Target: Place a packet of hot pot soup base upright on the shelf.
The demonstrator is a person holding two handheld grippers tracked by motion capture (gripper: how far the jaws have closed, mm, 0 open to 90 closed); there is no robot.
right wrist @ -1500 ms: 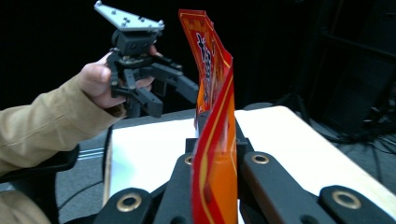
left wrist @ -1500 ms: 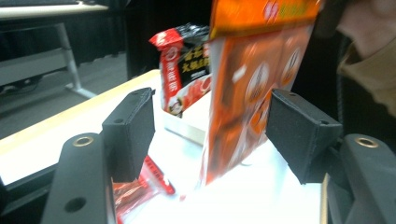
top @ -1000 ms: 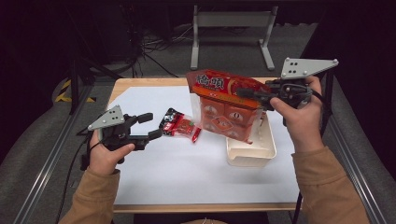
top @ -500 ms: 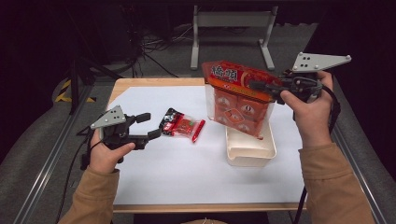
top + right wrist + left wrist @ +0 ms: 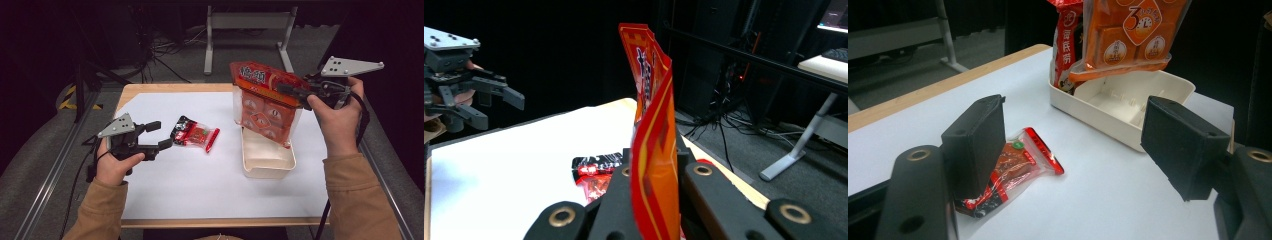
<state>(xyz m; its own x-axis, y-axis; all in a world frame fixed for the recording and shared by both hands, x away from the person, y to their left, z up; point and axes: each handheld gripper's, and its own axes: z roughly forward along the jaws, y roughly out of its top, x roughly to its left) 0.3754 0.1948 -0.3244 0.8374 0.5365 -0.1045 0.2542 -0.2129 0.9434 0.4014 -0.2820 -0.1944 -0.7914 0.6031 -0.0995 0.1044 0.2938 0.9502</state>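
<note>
Right gripper (image 5: 289, 90) is clamped hard on the top edge of the big orange noodle bag (image 5: 265, 102), jaws pinched flat on the foil as the right gripper view shows (image 5: 651, 165). The bag hangs in the air, tilted, its lower end over the far part of the white tray (image 5: 267, 157). The right hand (image 5: 335, 117) is raised at the table's right side, forearm coming up from below. Over on the left, the left gripper (image 5: 159, 135) rests low by the white sheet (image 5: 200, 185), jaws wide, having just been opening, nothing pinched. The small red sachet (image 5: 195, 135) lies flat just beyond its tips; in the left gripper view it sits beside one jaw (image 5: 1008, 172). Count: two grippers, one bag, one sachet, one tray.
</note>
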